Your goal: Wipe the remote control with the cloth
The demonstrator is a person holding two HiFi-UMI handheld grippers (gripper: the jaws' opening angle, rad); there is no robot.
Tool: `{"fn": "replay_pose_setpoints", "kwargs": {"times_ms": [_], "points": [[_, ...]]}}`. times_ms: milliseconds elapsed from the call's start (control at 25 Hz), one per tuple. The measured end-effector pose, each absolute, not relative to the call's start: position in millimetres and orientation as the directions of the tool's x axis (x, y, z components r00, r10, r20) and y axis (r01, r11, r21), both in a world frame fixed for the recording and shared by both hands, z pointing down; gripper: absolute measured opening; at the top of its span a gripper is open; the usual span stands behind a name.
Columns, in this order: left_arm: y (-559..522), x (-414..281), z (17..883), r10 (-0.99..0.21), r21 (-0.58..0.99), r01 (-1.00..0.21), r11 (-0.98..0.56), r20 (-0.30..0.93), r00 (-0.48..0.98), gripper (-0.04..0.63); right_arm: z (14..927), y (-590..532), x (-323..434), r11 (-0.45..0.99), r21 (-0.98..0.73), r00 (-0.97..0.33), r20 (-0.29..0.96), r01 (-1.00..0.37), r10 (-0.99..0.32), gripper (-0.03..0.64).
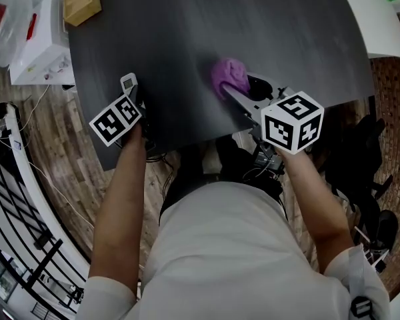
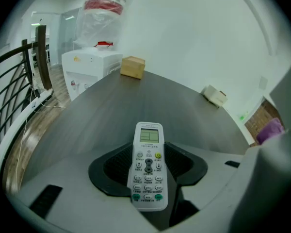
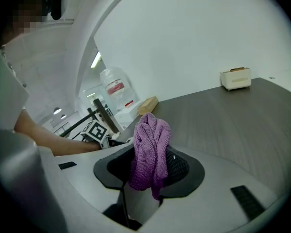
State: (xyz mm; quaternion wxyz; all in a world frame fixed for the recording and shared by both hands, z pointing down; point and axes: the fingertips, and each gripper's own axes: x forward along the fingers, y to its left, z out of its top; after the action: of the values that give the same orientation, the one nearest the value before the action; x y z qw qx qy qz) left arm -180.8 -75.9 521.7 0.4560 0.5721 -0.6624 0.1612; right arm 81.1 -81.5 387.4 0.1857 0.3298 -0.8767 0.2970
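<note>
Remote control [image 2: 148,166] sits clamped in the left gripper [image 2: 148,173]. It is a slim white handset with a pale green display at the far end. Below the display are rows of small grey buttons, one yellow one near the top and two green ones at the near end. Both black jaw pads press its long sides about halfway along. The button face is turned up, and the long axis runs along the jaws, with the display end pointing away from the camera over the dark grey table [image 2: 102,110].

The print on the buttons is too small to read. The underside is hidden, so whether the handset touches the tabletop cannot be told. In the head view only the display end shows (the marker cube covers the rest), and it points away from the person.

The cloth [image 3: 150,152] is purple and knitted, bunched into a twisted wad. The right gripper [image 3: 153,171] has closed on it at the middle, so the top stands above the pads and a tail hangs into the gap below. In the head view it sits over the table's near part, well apart from the handset, and its lower half is out of sight behind the gripper.
</note>
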Motion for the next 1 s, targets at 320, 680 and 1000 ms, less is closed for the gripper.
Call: {"fn": "replay_pose_setpoints", "kwargs": {"times_ms": [320,680,1000], "points": [[-91,-192,534,-0.553,0.149,-0.935,0.321,0.831,-0.058,0.209,390,-85,73,0.618,-0.405,-0.725,0.524,-0.674,-0.447,0.156],[-90,-184,533,-0.595,0.155,-0.951,0.269,0.803,-0.037,0.21,392,-85,72,0.628,-0.417,-0.739,0.52,-0.657,-0.428,0.156],[-85,-184,519,-0.649,0.22,-0.95,0.22,0.761,0.026,0.219,393,-81,64,0.612,-0.476,-0.766,0.506,-0.631,-0.396,0.158]]}}
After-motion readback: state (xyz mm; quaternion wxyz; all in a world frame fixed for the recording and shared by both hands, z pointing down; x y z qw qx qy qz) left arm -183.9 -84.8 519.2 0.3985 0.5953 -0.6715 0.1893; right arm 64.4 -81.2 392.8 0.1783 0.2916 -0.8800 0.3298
